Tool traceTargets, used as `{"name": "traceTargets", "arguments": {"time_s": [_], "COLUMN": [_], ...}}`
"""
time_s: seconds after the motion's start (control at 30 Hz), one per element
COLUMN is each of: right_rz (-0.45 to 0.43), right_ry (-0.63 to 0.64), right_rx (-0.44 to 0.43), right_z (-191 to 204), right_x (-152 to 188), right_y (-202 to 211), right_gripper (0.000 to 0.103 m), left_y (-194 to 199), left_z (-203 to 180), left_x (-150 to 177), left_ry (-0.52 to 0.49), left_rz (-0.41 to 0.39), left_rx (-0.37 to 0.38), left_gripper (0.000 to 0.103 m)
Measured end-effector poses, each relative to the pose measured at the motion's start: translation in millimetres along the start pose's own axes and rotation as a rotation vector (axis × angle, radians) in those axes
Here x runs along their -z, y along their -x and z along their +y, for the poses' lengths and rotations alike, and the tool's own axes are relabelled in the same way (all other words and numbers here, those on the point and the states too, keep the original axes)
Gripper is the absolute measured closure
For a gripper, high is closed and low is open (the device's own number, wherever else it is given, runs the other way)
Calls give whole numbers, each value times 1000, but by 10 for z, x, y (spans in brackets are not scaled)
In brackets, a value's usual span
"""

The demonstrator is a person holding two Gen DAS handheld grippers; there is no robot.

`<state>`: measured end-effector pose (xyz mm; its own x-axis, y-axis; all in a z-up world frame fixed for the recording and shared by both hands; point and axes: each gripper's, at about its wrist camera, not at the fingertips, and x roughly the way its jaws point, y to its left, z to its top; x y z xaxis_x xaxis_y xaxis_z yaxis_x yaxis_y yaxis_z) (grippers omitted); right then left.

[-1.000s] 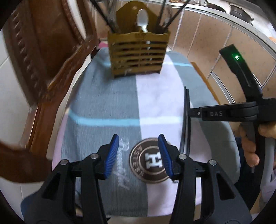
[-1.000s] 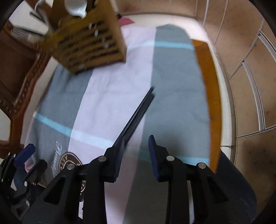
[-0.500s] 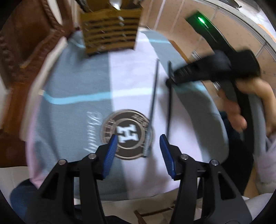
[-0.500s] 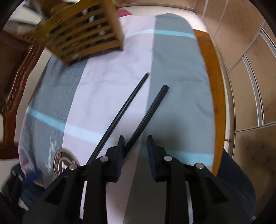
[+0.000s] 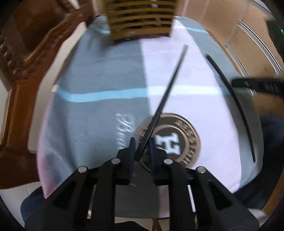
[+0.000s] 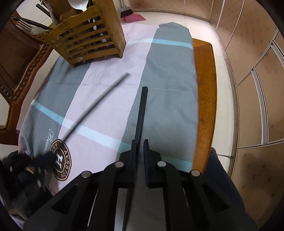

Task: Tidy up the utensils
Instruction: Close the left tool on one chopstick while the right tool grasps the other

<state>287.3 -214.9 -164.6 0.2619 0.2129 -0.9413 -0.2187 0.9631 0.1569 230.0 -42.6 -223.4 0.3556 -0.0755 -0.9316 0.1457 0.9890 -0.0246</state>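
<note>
item: two black chopsticks, one per tool.

first chopstick (image 5: 166, 96): its near end sits between the blue pads of my left gripper (image 5: 142, 147), whose jaws have just been closing. they stand narrow around it, but blur keeps me from saying whether both pads press on it. the stick slants up and away over the cloth (image 5: 106, 74), crossing the round brown logo (image 5: 177, 140). the right wrist view shows this same stick (image 6: 95, 104) as a grey smear, with my left gripper (image 6: 35, 160) a dark blur at the logo's edge (image 6: 62, 165).

second chopstick (image 6: 142, 113): clamped in my right gripper (image 6: 140, 147), whose jaws have just been closing too; it lies against the left pad and runs back under the tool's body, its far end pointing ahead over the grey panel. the left wrist view shows it (image 5: 236, 104) as a thin curved line at the right, with my right gripper (image 5: 257, 85) reaching in from that edge.

holder (image 6: 85, 35): wooden, slatted, at the cloth's far end. only the right wrist view shows its contents: a white spoon (image 6: 78, 5), a fork (image 6: 23, 25) and dark handles. the left wrist view crops it (image 5: 140, 19) to the slats.

surroundings: cloth in grey and pale pink panels with light blue stripes; bare wooden table edge (image 6: 204, 88) seen only from the right; carved wooden chair (image 5: 26, 62) at the left; tiled wall (image 6: 248, 53) at the right.
</note>
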Motion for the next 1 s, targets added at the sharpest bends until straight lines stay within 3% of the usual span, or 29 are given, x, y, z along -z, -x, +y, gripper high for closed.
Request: {"name": "traceTargets", "arguments": {"time_s": [0.1, 0.33, 0.4, 0.47, 0.63, 0.67, 0.77, 0.8, 0.87, 1.0], "right_rz": [-2, -17, -16, -4, 13, 14, 16, 15, 8, 23], "right_ry": [-7, -21, -19, -15, 29, 36, 40, 38, 40, 20], "right_rx": [-6, 26, 38, 29, 13, 15, 25, 28, 35, 47], "right_z": [-11, 40, 72, 94, 160, 163, 154, 153, 160, 113], "right_x": [-53, -229, -277, -289, -228, -223, -223, -228, -255, -336], "right_y": [-6, -105, -158, -214, -209, -207, -189, -178, -165, -208], "right_gripper": [86, 83, 83, 95, 95, 95, 90, 86, 82, 82], "left_y": [7, -76, -67, -44, 38, 53, 52, 37, -29, -174], "left_z": [96, 43, 27, -36, -206, -201, -136, -113, -102, -143], "left_x": [-50, -96, -78, -21, 109, 66, -214, -336, -635, -1096], "left_ry": [30, -19, -11, -37, -100, -101, -66, -51, -37, -88], "left_rz": [-7, 13, 19, 42, 96, 90, 54, 41, 16, 0], "left_rx": [5, -34, -9, 14, 102, 89, 67, 60, 58, -37], "left_gripper": [73, 69, 88, 91, 95, 94, 66, 63, 63, 65]}}
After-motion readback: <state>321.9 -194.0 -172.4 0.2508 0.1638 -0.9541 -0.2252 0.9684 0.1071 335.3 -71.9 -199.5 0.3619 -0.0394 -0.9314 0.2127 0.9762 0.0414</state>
